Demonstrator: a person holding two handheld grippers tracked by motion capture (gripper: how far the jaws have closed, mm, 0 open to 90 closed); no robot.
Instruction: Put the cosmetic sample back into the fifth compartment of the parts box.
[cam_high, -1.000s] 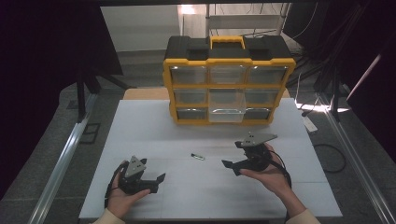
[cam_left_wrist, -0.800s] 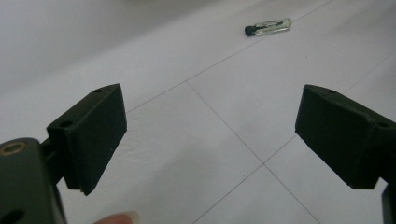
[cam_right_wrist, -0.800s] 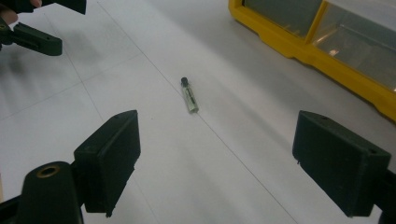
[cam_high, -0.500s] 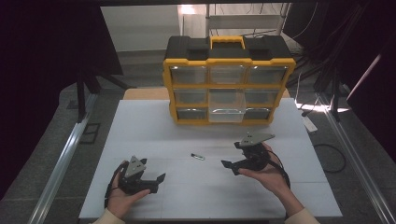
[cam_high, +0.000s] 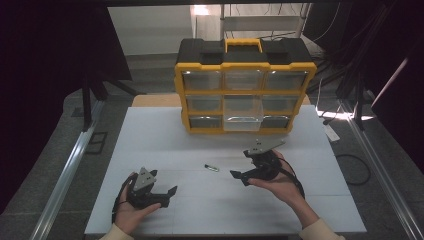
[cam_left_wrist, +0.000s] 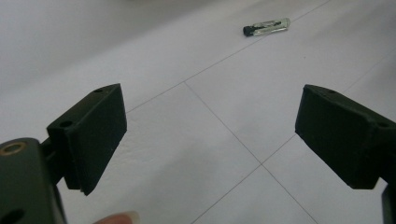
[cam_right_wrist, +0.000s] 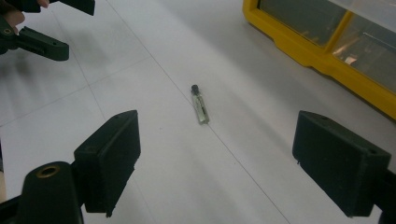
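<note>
On the white tabletop (cam_high: 150, 135) from above, a small glass vial (cam_high: 212, 167) lies between the left hand-held gripper (cam_high: 170, 192) and right hand-held gripper (cam_high: 239, 177), while each gripper view shows jaws spread wide, empty, the vial (cam_right_wrist: 200, 104) lying ahead near the yellow organizer (cam_right_wrist: 322, 60).

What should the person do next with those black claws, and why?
Probably ease the right claw forward and down over the small clear glass vial with a black cap. Its jaws stand wide open and aimed at the vial, which lies flat and untouched on the white table. The left claw sits farther off.
</note>
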